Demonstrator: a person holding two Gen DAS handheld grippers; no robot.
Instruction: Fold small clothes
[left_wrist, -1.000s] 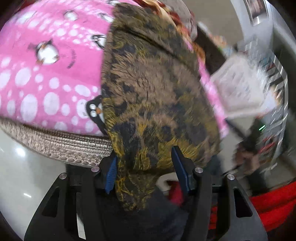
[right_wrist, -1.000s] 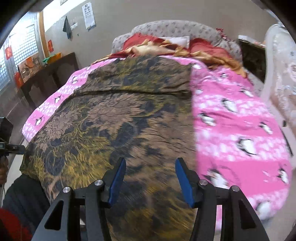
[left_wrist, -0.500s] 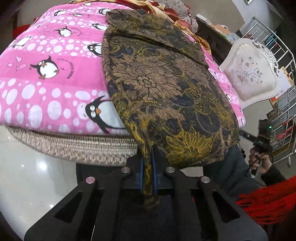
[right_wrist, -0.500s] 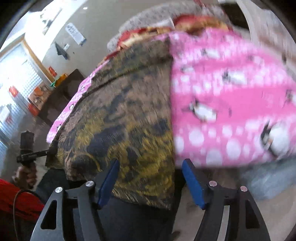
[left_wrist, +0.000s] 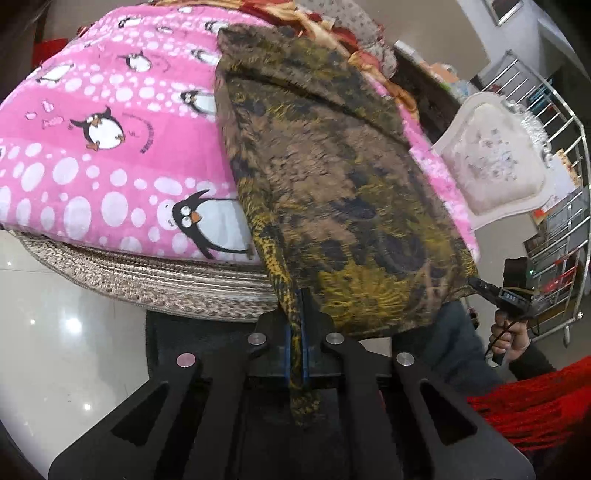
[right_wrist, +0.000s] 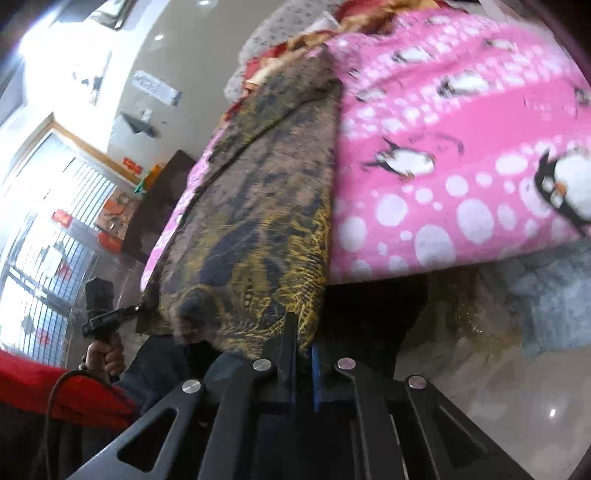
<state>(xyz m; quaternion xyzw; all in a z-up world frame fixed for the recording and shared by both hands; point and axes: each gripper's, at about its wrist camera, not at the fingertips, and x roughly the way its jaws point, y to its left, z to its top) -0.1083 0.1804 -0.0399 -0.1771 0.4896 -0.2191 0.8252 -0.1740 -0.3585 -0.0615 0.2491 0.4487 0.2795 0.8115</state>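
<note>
Brown-and-gold floral fabric, a thin printed garment (left_wrist: 332, 177), was laid lengthwise down the bed over a pink penguin blanket (left_wrist: 110, 147), with its near end hanging off the foot of the bed. Both near corners were already taken: the left gripper (left_wrist: 295, 332) was seen with its jaws pressed together on the left corner, a tail of cloth poking out below the blue pads, and the right gripper (right_wrist: 303, 354) was clamped the same way on the right corner of that hem. So the step in hand looked like the grab-and-lift for a first fold, nothing folded over yet as far as could be told. Next move, probably: both corners would need to be raised together and carried up the bed toward the far end, kept level and taut so the hem lands square. The cloth looked light and slippery, so a sag in the middle or a skewed edge could be expected if one side was led faster. A white chair (left_wrist: 495, 166) was stood off to the side, well apart from all this.
</note>
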